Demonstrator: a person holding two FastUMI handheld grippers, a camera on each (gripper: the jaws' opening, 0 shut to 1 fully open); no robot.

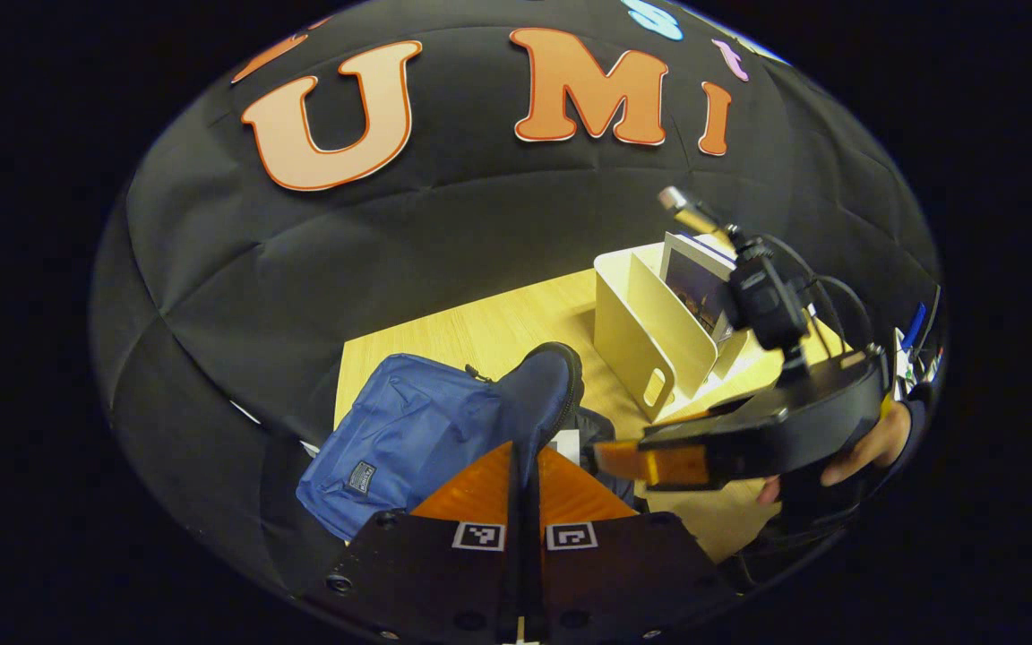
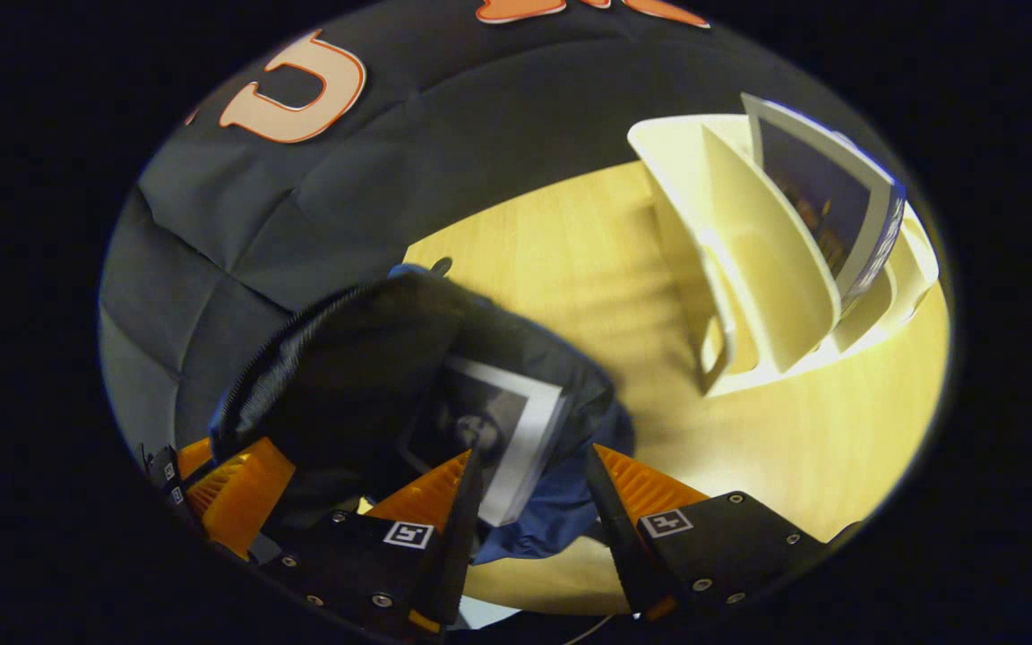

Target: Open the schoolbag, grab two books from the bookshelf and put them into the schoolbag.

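In the left gripper view, the left gripper pinches the blue schoolbag's raised flap on the wooden table. In the right gripper view, the right gripper hangs wide apart above a book lying inside the bag. A second book stands in the cream bookshelf.

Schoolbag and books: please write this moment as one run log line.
left gripper: shut on schoolbag flap | right gripper: open over book in schoolbag | one book on bookshelf

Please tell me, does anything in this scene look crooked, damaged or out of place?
Nothing looks damaged. One book sits partly inside the open schoolbag, its corner sticking out. Another book leans tilted in the bookshelf, not upright.
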